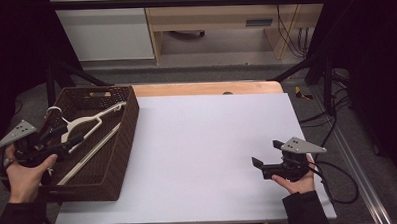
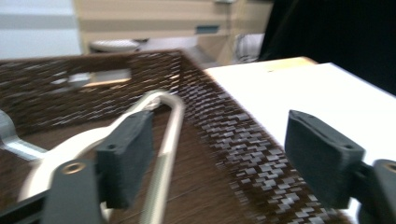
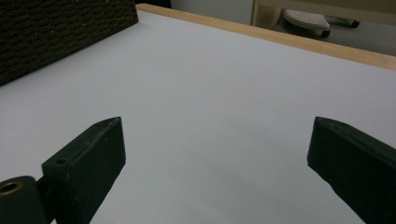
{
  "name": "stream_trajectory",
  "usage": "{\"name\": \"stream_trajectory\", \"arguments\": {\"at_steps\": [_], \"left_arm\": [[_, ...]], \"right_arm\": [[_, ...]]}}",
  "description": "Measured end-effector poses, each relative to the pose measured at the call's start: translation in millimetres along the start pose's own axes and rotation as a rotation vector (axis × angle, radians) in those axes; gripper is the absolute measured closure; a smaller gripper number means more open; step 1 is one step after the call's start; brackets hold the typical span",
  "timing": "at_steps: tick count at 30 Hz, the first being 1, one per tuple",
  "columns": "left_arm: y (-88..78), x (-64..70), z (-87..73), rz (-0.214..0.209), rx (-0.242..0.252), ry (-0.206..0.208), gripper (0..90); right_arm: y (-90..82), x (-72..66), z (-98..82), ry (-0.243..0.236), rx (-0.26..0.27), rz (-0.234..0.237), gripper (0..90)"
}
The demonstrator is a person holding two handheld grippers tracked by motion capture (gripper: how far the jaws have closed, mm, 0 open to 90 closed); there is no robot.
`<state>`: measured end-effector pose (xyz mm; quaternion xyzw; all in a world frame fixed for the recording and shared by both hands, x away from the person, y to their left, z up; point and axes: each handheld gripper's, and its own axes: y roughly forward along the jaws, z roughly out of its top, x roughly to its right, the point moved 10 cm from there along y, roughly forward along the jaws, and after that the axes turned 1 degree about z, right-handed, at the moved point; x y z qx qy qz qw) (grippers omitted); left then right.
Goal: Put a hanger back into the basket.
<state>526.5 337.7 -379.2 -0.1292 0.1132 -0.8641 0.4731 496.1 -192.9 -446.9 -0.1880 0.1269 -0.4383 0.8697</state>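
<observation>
A dark brown woven basket (image 1: pixel 130 119) stands at the table's left side, and a cream hanger (image 1: pixel 89 123) with a metal hook lies inside it. My left gripper (image 1: pixel 67 135) hovers over the basket's left part, jaws open. In the left gripper view the left gripper (image 2: pixel 219 126) has its pads wide apart. The hanger's pale bar (image 2: pixel 170 135) runs just right of the left pad, and neither pad presses on it. My right gripper (image 1: pixel 266 153) rests low over the white tabletop at the right, open with nothing between its jaws, as the right gripper (image 3: pixel 215 126) shows up close.
The white table surface (image 1: pixel 203 152) stretches between basket and right hand, with a wooden strip (image 1: pixel 210 88) along the far edge. The basket's wall (image 3: pixel 56 32) sits far left in the right gripper view. Black frame bars and cables (image 1: pixel 332 122) flank the table.
</observation>
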Motion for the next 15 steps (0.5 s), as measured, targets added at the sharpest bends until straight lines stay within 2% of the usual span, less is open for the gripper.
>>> {"name": "stream_trajectory", "arguments": {"at_steps": [3, 6, 9, 11, 15], "left_arm": [[4.8, 23.3, -2.2, -0.038, -0.003, 0.025, 13.5], [11.4, 50.9, -7.3, -0.088, -0.02, 0.055, 11.2], [16.5, 68.7, -11.3, -0.12, -0.023, 0.068, 10.8], [21.3, 79.0, -15.9, -0.137, -0.034, 0.073, 10.7], [26.3, 84.6, -21.9, -0.139, -0.047, 0.085, 11.1]], "right_arm": [[-0.5, -0.3, 1.1, -0.002, 0.011, 0.002, 4.2], [-1.5, -0.9, 2.5, -0.002, 0.023, 0.006, 3.5], [-2.6, -0.7, 3.0, -0.004, 0.028, 0.004, 3.0], [-3.3, -0.4, 3.3, -0.004, 0.03, 0.001, 3.0], [-5.0, 0.7, 4.4, -0.006, 0.037, 0.001, 2.9]]}}
